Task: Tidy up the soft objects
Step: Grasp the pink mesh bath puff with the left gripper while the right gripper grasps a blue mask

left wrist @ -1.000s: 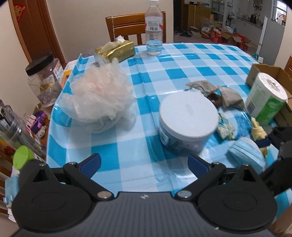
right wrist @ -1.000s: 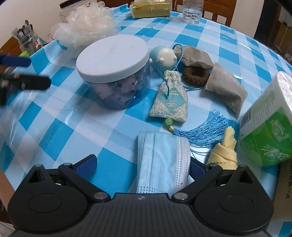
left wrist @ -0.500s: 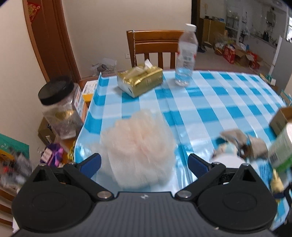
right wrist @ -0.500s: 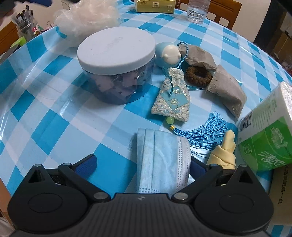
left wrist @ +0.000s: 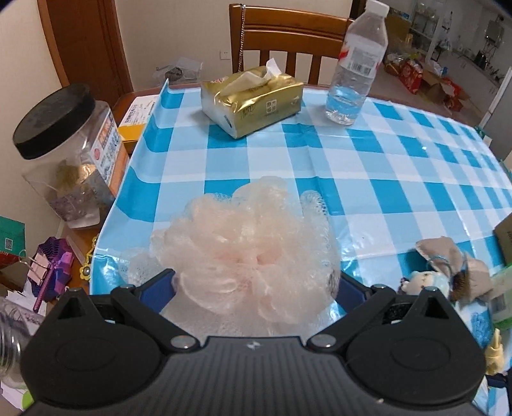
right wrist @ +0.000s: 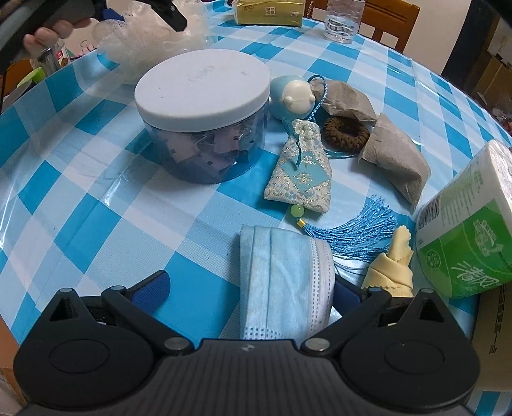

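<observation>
Your left gripper is spread wide, with the pink mesh bath pouf sitting between its blue fingers. The mesh reaches both pads, but I cannot tell whether it is pressed; the pouf rests on the checked tabletop.

Landmark: the jar with the white lid.
- Pouf: behind the jar, toward its left, near the tabletop edge. A hand shows at that corner.
- Round blue toy: touching the jar's right side.
- Brocade sachet with blue tassel: just right of the jar, in front of the toy.
- Brown hair ring and two grey pouches: further right.
- Green-wrapped paper roll: far right.
- Rolled yellow cloth: beside the roll.
- Folded blue face mask: in front of the jar.

Your right gripper is also wide open. The mask lies between its fingers, close to the right one, not clamped.
</observation>
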Motion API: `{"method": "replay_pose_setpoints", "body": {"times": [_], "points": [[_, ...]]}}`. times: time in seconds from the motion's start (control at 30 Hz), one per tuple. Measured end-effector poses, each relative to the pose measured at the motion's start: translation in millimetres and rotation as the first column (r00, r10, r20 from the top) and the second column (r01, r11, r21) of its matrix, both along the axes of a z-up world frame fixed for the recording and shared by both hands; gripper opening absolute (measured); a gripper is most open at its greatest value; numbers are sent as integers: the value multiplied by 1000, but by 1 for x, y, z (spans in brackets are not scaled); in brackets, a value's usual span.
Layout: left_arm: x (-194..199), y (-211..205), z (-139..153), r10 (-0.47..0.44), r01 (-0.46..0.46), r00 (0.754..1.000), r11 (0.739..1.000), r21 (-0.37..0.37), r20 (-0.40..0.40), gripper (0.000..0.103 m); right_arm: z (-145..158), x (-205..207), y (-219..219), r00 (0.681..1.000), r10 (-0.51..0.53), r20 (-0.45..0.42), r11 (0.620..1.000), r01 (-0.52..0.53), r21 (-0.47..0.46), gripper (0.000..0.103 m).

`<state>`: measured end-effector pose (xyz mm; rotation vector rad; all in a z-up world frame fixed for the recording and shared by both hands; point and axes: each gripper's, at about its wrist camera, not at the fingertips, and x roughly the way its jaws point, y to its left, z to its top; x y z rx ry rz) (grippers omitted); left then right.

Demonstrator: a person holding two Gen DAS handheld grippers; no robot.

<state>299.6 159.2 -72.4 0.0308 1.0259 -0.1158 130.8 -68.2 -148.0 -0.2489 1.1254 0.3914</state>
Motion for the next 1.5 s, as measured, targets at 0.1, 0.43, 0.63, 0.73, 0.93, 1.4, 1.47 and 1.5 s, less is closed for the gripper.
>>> {"method": "replay_pose_setpoints", "body": {"times": [0.1, 0.43, 0.63, 0.73, 0.93, 1.4, 1.47, 1.5], "points": [[7, -4, -8, 6, -6, 1000, 1000, 24, -3, 102, 0, 0, 0, 1000, -3, -3, 1000, 3, -1, 103], [17, -9, -24, 45, -46, 999, 996, 70, 20, 102, 0, -2, 0, 1000, -13, 9, 1000, 13, 2, 103], [19, -9, -31, 47, -49, 998, 995, 84, 30, 97, 1, -3, 0, 1000, -13, 10, 1000, 13, 1, 103], [17, -10, -32, 50, -53, 998, 995, 86, 41, 85, 1, -1, 1, 1000, -10, -2, 1000, 10, -3, 103], [10, -10, -22, 28, -33, 998, 996, 80, 63, 66, 9, -3, -1, 1000, -21, 14, 1000, 21, 18, 92], [-8, -1, 2, -13, 7, 997, 998, 70, 81, 41, 19, -5, -8, 998, -53, 24, 999, 53, -12, 50], [-10, 0, 5, -20, 14, 997, 997, 69, 78, 40, 23, -6, -9, 998, -50, 27, 999, 50, -6, 50], [-12, 1, 7, -22, 16, 997, 997, 70, 79, 39, 25, -6, -10, 998, -49, 32, 999, 49, -3, 50]]}}
